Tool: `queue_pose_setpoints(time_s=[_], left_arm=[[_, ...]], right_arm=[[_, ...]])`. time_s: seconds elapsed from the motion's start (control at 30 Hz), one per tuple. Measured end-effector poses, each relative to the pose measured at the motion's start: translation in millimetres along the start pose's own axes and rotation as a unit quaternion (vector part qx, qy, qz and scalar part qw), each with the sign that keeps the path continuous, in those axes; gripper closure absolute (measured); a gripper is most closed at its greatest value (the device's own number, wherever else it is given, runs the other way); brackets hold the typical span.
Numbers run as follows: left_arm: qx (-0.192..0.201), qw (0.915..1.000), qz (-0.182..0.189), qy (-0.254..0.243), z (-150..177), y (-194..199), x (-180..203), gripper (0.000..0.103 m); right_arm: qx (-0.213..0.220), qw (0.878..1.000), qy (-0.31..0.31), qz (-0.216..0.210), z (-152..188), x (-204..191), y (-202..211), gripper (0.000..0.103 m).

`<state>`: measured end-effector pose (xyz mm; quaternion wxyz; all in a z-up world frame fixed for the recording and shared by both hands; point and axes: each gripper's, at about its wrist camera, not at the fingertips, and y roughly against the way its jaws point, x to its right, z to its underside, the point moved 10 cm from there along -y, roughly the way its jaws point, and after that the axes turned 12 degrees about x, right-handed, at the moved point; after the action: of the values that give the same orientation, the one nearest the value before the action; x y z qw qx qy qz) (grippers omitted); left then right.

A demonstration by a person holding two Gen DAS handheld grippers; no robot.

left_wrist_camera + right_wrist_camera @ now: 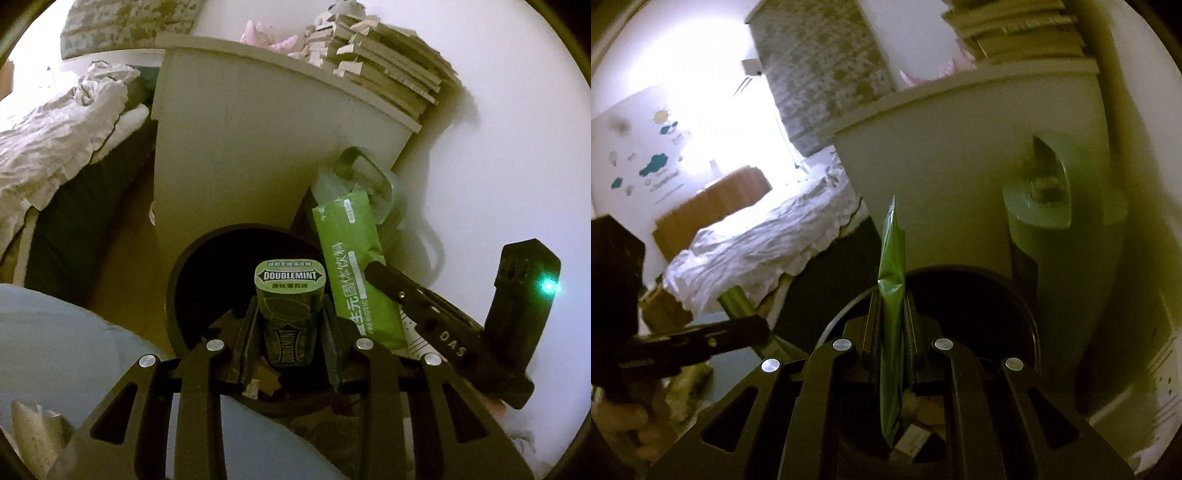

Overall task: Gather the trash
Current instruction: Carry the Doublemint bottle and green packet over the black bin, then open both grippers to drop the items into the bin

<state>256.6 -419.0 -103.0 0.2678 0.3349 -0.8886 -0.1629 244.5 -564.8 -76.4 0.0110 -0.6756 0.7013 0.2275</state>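
Observation:
My left gripper [290, 314] is shut on a green Doublemint gum bottle [290, 295], held upright right over the round black trash bin [184, 266]. Scraps of paper and card lie inside the bin. To its right, the right gripper [373, 267] holds a flat green drink-powder packet [351, 266] over the bin's rim. In the right wrist view my right gripper [892, 299] is shut on that green packet [892, 258], seen edge-on above the trash bin [1027, 317]. The left gripper [757, 325] reaches in from the left with the gum bottle [733, 301].
A white cabinet [240, 155] stands right behind the bin, with stacked books [388, 74] on top. A green plastic bag [362, 177] leans beside it. A bed [757, 243] with rumpled white sheets lies to the left. A person's blue-clad leg [55, 350] is at the lower left.

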Motion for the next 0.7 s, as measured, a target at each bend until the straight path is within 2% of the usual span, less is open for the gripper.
queue_pose_setpoints(time_s=[0.3,0.37,0.4,0.43,0.47,0.5,0.53,0.7], left_arm=[[-0.012,0.9999,-0.002,0.002,-0.3,-22.4,2.7,0.072],[-0.014,0.9999,-0.008,0.006,-1.9,-24.9,0.6,0.068],[-0.014,0.9998,-0.01,0.009,-2.9,-24.9,-0.8,0.061],[-0.011,0.9998,-0.012,0.012,-5.0,-23.1,-1.7,0.054],[-0.002,0.9997,-0.017,0.014,-8.8,-19.0,-2.9,0.036],[0.008,0.9997,-0.02,0.014,-11.9,-13.9,-3.6,0.025],[0.018,0.9995,-0.022,0.012,-15.5,-8.1,-3.5,0.025],[0.034,0.9991,-0.022,0.013,-23.9,27.0,-3.3,0.025]], right_arm=[[-0.02,1.0,-0.02,-0.001,9.4,0.2,-4.6,0.089],[-0.019,1.0,-0.021,0.001,9.6,1.0,-4.5,0.083],[-0.018,1.0,-0.023,0.001,8.2,1.2,-4.4,0.075],[-0.017,0.999,-0.027,0.001,8.2,2.2,-3.7,0.059],[-0.012,0.999,-0.033,0.002,7.5,2.7,-1.8,0.051],[-0.004,0.999,-0.037,0.003,6.0,3.4,0.4,0.04],[0.002,0.999,-0.04,0.004,4.3,4.0,1.8,0.036],[0.008,0.998,-0.06,-0.003,5.5,5.4,1.7,0.033]])
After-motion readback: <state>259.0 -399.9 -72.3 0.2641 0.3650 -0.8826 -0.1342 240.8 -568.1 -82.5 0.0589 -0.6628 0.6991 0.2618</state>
